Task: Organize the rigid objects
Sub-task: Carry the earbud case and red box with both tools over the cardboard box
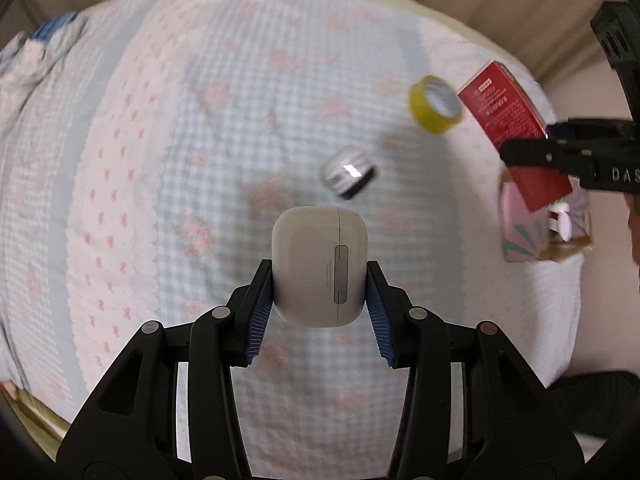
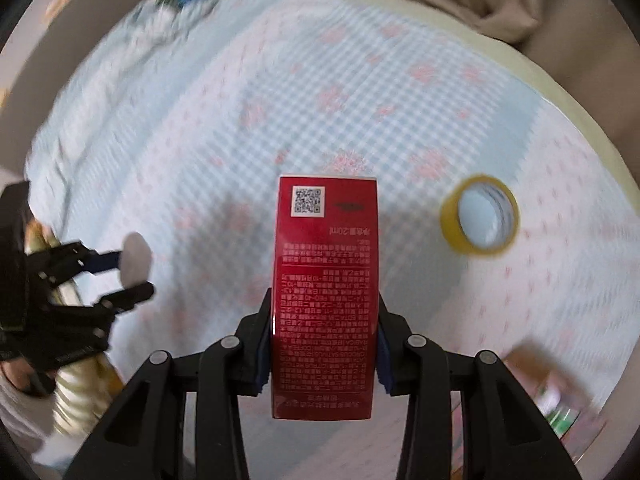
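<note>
My left gripper (image 1: 319, 280) is shut on a white earbud case (image 1: 319, 256) and holds it above the bed; it also shows in the right wrist view (image 2: 134, 276) at the left, with the case (image 2: 136, 260) between its fingers. My right gripper (image 2: 324, 320) is shut on a tall red box (image 2: 325, 292) with a QR code; the red box (image 1: 508, 112) and right gripper (image 1: 532, 144) show at the right of the left wrist view. A yellow tape roll (image 1: 434, 105) (image 2: 480, 216) and a small silver-black cylinder (image 1: 348, 174) lie on the bedspread.
The surface is a checked blue-and-pink bedspread (image 1: 180, 160). A pink patterned box (image 1: 544, 224) lies at its right edge, blurred in the right wrist view (image 2: 552, 392). Crumpled cloth (image 1: 44, 48) sits at the far left. Beige curtain (image 2: 520, 12) hangs behind.
</note>
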A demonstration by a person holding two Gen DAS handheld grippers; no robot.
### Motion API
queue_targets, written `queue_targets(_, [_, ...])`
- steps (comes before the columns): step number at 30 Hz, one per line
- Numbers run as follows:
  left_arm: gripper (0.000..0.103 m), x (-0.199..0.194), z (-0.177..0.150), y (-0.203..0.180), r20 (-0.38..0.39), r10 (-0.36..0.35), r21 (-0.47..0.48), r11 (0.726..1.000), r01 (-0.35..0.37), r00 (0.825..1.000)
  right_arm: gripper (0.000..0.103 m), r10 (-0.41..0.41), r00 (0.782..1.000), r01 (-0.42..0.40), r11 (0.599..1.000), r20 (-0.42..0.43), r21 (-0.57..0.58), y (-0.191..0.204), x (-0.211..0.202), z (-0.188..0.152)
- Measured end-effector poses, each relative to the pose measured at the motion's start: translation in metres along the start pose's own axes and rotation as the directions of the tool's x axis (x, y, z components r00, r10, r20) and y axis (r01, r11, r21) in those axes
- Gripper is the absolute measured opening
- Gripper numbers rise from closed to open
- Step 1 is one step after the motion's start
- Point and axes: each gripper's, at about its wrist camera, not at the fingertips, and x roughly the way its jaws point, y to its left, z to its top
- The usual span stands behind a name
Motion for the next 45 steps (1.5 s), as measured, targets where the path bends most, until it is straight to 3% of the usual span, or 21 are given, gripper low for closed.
queue_targets(7, [0.041, -0.031, 0.000, -0.061, 0.022, -0.047, 0.127, 0.991, 0.044, 0.999, 0.038, 0.053, 0.992, -0.080, 0.966, 0.115, 0.248, -0.015, -0.060, -0.072])
queue_targets(13, [0.041, -0.035, -0.004, -0.134, 0.018, -0.084, 0.218, 0.973, 0.078, 0.996, 0.038, 0.019, 0.986, -0.081, 0.918, 0.163, 0.388, -0.060, -0.087, -0.137])
queue_targets(21, [0.041, -0.018, -0.011, -0.252, -0.015, -0.119, 0.269, 0.956, 0.119, 0.993, 0.038, -0.047, 0.987, -0.034, 0.870, 0.152, 0.491, -0.156, -0.128, -0.225])
queue_targets(27, [0.041, 0.015, -0.004, -0.337, -0.039, -0.121, 0.280, 0.952, 0.127, 0.992, 0.038, -0.068, 0.988, -0.017, 0.847, 0.141, 0.532, -0.234, -0.143, -0.274])
queue_targets(35, [0.041, 0.084, 0.011, -0.419, -0.089, -0.100, 0.242, 0.963, 0.119, 0.991, 0.038, -0.091, 0.990, 0.009, 0.807, 0.109, 0.590, -0.330, -0.132, -0.311])
queue_targets(40, [0.041, 0.128, 0.023, -0.441, -0.126, -0.062, 0.226, 0.970, 0.089, 0.990, 0.038, -0.085, 0.994, 0.023, 0.791, 0.073, 0.611, -0.381, -0.101, -0.316])
queue_targets(45, [0.041, 0.171, 0.031, -0.450, -0.159, 0.008, 0.247, 0.968, 0.033, 0.987, 0.038, -0.087, 0.995, 0.041, 0.805, 0.049, 0.592, -0.407, -0.067, -0.313])
